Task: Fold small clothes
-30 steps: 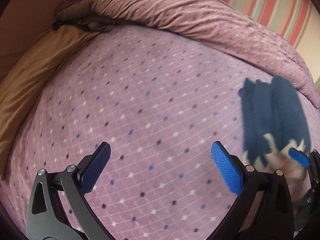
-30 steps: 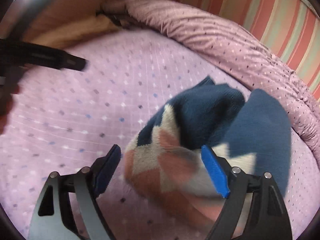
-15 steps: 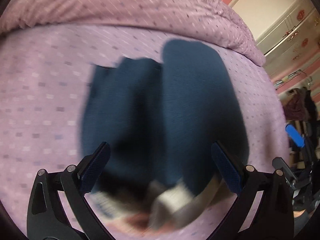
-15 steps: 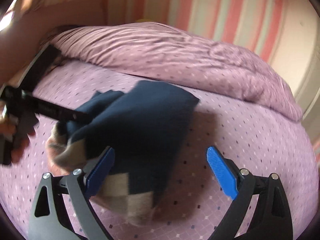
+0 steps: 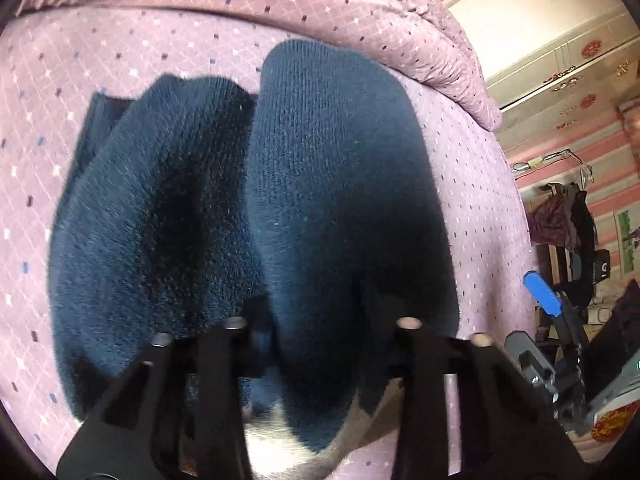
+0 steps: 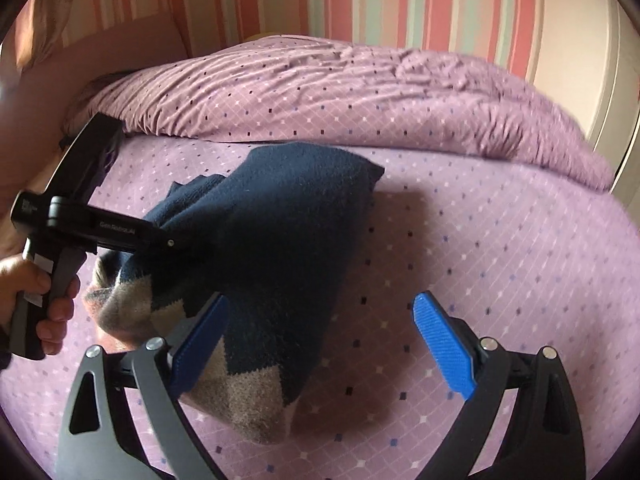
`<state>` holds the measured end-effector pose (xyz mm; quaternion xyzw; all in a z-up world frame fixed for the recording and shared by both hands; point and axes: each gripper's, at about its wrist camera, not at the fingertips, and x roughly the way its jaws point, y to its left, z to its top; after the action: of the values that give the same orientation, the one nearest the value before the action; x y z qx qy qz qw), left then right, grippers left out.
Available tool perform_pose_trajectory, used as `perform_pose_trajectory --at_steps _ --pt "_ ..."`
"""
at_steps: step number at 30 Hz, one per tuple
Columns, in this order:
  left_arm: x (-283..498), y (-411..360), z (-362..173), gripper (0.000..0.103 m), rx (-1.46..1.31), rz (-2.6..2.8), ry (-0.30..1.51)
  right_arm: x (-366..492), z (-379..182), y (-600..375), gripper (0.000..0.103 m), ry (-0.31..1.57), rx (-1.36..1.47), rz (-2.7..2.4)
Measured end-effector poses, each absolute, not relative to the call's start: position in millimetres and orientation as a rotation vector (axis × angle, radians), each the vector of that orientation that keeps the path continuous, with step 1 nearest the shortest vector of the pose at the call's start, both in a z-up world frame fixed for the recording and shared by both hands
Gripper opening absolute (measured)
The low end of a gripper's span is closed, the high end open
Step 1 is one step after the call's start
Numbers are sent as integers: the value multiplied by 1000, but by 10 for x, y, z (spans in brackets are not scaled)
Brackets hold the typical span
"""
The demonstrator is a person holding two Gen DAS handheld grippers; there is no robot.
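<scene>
A navy knitted garment (image 6: 280,240) with a beige and pink argyle band lies bunched on the purple bed (image 6: 500,240). It fills the left wrist view (image 5: 328,184). My left gripper (image 5: 316,320) has its jaws closed in on a fold of it, the pads buried in the cloth; it also shows in the right wrist view (image 6: 176,244), reaching in from the left. My right gripper (image 6: 320,344) is open and empty just above the garment's near right edge; one of its blue pads (image 5: 540,292) shows in the left wrist view.
A rolled purple duvet (image 6: 360,92) lies along the back of the bed. A striped wall (image 6: 400,0) stands behind it. A wardrobe (image 5: 560,60) and hanging clothes (image 5: 560,220) are off the bed's right side.
My left gripper swung right onto the garment and closed on a fold. My right gripper let go of the argyle end and drew back to the right, staying open.
</scene>
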<state>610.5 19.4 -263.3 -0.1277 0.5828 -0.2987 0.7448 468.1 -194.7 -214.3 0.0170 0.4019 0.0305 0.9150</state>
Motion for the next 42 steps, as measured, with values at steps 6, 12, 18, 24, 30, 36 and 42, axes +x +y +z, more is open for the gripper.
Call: perform_pose_trajectory --at_steps 6,12,18,24,30,36,42 --pt "5830 301 -2416 14 -176 -598 1178 4719 -2193 -2185 94 841 185 94" --pt "5507 603 -2217 14 -168 -497 1132 4745 -2091 -2103 94 812 174 111" --pt "5348 927 -2370 15 -198 -392 1172 4712 -2017 -1850 94 798 139 145" --pt "5343 1146 -2819 26 -280 -357 1198 4673 -2132 -1726 94 823 126 146" --pt "5468 1225 -2975 47 -266 -367 1179 4575 -2139 -1821 94 829 106 114" --pt "5345 1231 -2925 64 -215 -325 1117 4452 -2050 -1936 94 856 74 98" --pt "5177 1235 -2534 76 -171 -241 1073 4322 -1920 -1941 94 825 37 126"
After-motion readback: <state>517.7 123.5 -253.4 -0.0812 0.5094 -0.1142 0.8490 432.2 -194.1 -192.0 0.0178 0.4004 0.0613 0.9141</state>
